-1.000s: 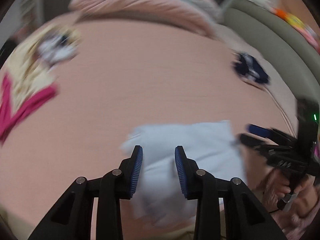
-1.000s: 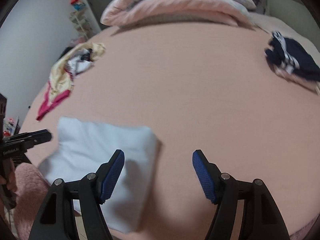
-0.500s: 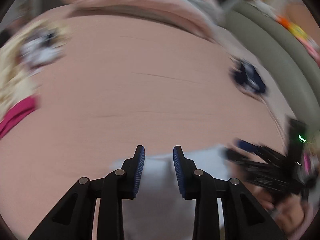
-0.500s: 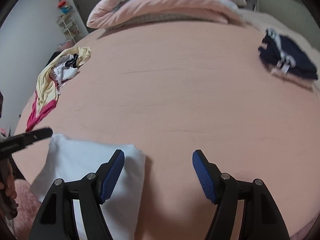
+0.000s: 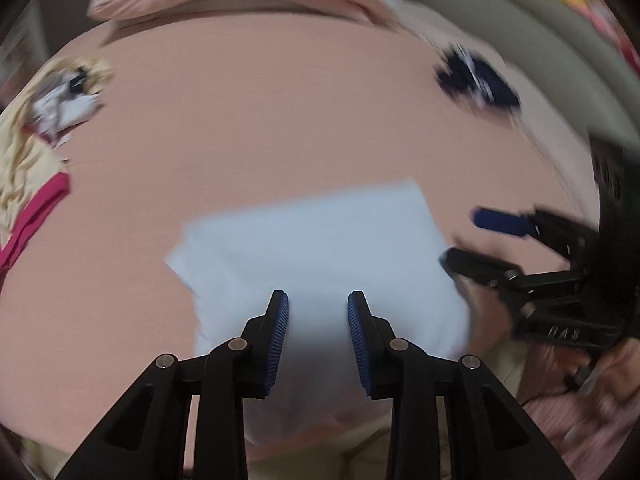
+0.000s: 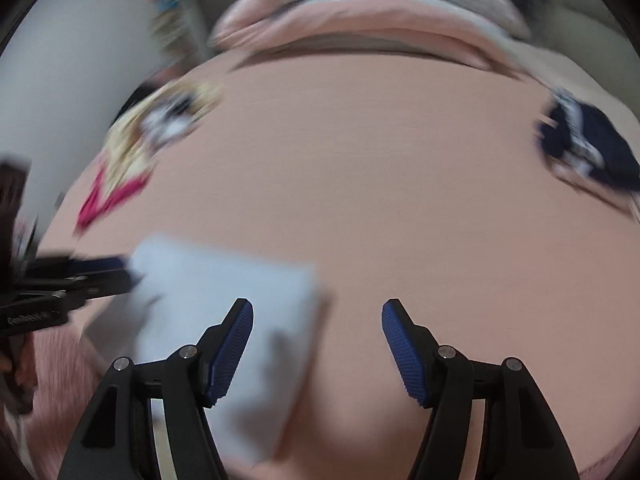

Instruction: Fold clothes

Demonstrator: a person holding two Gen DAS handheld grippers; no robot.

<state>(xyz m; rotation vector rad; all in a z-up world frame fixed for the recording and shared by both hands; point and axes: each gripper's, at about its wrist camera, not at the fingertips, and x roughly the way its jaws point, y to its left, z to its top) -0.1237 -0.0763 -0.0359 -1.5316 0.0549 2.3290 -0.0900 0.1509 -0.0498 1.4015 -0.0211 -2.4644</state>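
Observation:
A folded white garment lies on the pink bed near its front edge; it also shows in the right wrist view. My left gripper hovers over the garment's near part, jaws partly open with nothing between them. My right gripper is wide open and empty over the garment's right edge; it shows at the right of the left wrist view. The left gripper shows at the left edge of the right wrist view.
A yellow, white and magenta clothes pile lies at the bed's left. A dark navy folded garment lies at the right. A rolled pink duvet lies along the bed's far end. A grey-green sofa stands at the right.
Both cameras swung; the white garment now sits further up in both views than half a second ago. The jaws of both grippers keep the same gaps.

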